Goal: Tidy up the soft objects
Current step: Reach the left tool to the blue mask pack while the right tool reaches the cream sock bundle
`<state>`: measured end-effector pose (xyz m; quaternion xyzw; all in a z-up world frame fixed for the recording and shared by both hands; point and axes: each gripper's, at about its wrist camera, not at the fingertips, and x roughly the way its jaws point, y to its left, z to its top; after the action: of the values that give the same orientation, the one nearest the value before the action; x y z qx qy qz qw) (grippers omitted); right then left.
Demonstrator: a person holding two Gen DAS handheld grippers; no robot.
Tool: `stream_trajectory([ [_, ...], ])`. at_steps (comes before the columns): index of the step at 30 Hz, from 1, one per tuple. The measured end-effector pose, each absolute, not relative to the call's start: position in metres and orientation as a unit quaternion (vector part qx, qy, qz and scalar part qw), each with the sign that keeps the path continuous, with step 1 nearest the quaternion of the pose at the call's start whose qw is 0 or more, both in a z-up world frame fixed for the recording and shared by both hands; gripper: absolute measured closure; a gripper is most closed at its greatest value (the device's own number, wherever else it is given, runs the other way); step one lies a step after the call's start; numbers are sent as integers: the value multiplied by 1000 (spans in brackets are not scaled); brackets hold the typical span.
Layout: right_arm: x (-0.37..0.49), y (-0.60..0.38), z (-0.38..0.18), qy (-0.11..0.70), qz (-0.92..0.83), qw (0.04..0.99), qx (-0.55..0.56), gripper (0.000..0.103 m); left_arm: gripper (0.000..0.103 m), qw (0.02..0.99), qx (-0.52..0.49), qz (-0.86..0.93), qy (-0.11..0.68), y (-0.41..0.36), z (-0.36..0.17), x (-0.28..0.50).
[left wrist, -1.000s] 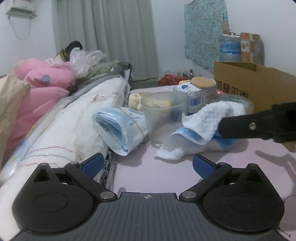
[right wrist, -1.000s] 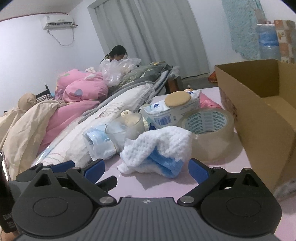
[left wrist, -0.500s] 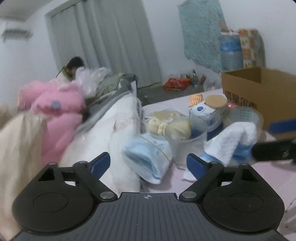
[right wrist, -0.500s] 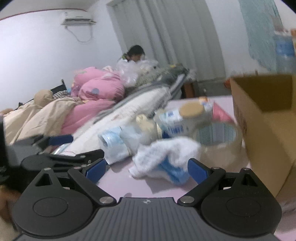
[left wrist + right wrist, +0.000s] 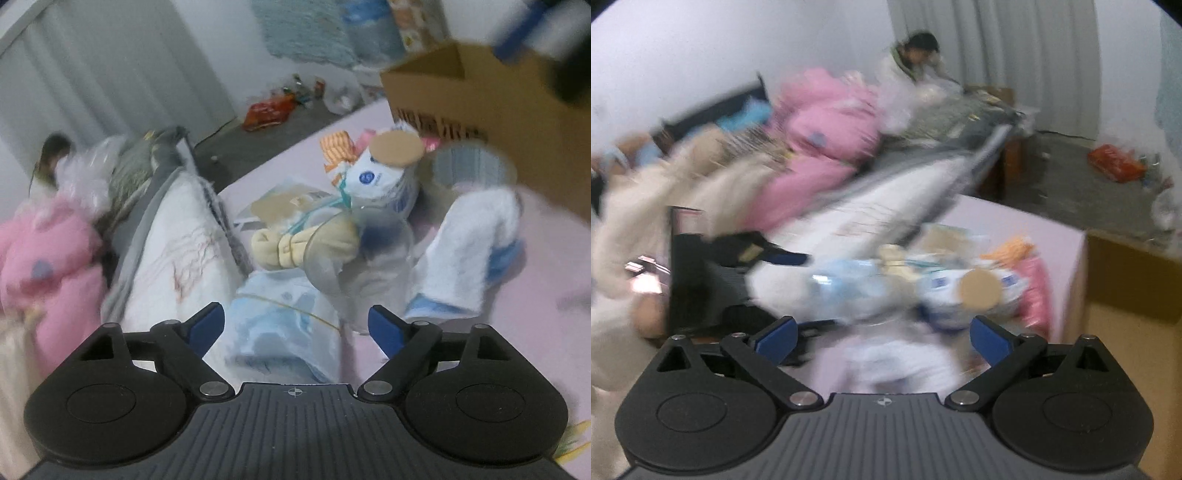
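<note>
While its jaws stand wide and are opening, the left hand-held gripper (image 5: pixel 295 325) hovers over a blue-and-clear plastic packet (image 5: pixel 284 325), touching nothing. The right hand-held gripper (image 5: pixel 882 338) also has its jaws apart and empty. Red print on the cardboard box (image 5: pixel 491 114) is too blurred to read; a white pouch (image 5: pixel 380 181) bears a round blue logo. The white knitted cloth (image 5: pixel 469 251), fluffy with blue folded inside, lies on the pink tabletop (image 5: pixel 546 266) at two o'clock from the left gripper, just beside a clear plastic cup (image 5: pixel 362 266).
</note>
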<state>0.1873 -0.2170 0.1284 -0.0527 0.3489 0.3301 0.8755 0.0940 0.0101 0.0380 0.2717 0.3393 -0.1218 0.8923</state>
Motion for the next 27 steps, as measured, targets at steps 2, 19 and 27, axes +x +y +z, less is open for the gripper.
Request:
stream_trajectory([
  [2,215,-210,131,363,315,874,-69,58,16,879,311,-127,339,6,31,104],
  [19,344,-134,105,438,336,825,-120,58,17,813,350,-189,426,15,12,159],
  [27,356,-98,83,475,361,793,-121,58,37,844,158,-170,483,56,24,174],
])
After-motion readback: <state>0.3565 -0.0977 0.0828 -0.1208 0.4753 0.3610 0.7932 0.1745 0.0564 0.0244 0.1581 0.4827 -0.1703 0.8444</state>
